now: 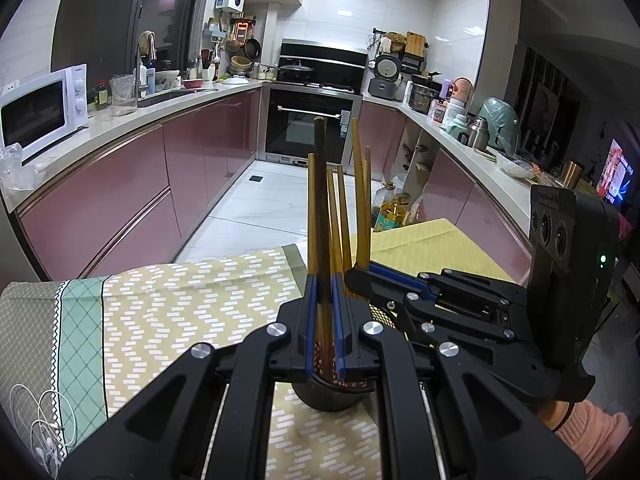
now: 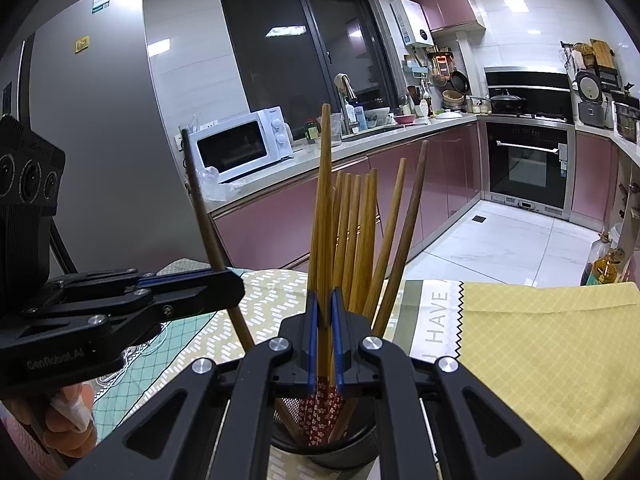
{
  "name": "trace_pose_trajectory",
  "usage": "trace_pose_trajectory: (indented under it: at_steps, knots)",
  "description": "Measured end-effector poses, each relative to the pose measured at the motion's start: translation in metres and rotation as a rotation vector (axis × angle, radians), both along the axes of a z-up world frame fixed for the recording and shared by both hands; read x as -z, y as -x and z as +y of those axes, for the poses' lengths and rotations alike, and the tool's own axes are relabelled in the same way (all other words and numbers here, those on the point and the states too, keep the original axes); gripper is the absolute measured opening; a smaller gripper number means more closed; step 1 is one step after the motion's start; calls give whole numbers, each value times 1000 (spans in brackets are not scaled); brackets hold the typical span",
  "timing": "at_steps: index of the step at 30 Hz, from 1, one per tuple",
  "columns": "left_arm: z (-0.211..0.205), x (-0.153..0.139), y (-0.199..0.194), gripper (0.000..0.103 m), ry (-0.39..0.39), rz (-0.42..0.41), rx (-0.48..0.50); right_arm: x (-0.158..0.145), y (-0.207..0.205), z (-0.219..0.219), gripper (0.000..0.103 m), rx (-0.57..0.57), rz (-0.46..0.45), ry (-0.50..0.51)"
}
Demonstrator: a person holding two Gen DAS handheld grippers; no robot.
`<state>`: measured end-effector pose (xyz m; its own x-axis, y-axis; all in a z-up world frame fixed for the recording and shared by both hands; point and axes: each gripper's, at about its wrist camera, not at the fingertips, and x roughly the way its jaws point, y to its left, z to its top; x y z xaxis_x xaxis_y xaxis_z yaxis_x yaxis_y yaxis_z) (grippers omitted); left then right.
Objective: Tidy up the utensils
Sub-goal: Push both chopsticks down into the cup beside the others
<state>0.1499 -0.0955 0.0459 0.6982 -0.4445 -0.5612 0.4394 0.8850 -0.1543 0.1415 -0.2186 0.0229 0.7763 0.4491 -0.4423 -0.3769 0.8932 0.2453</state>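
Your landmark is the dark round holder (image 2: pixel 324 450), which stands on the patterned tablecloth (image 1: pixel 180 300) with a bundle of chopsticks (image 2: pixel 356 236) rising out of it. Your left gripper (image 1: pixel 323 312) sits directly above the holder, its blue-lined fingers (image 1: pixel 310 320) pressed together on a dark brown chopstick (image 1: pixel 320 184), which tilts away from the bundle. Your right gripper (image 2: pixel 324 320) comes in over the holder from the other side, its fingers clamped on a tall light wooden chopstick (image 2: pixel 325 184) that stands nearly upright; its red patterned lower end seems to reach into the holder, though the fingers hide part of it. The other chopsticks fan out beside it. Beside the holder lies a yellow checked cloth (image 2: pixel 540 344). Beyond the holder runs a counter with a white microwave (image 2: pixel 244 148).
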Motion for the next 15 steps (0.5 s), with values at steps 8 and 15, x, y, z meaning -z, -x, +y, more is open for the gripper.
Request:
trace_pose_trajectory:
  at_steps: [8, 15]
  knots:
    - [-8, 5, -12, 8, -1, 14, 1, 2, -2, -3, 6, -1, 16, -8]
    - [-10, 10, -20, 8, 5, 29, -4, 6, -7, -5, 7, 7, 35, -5]
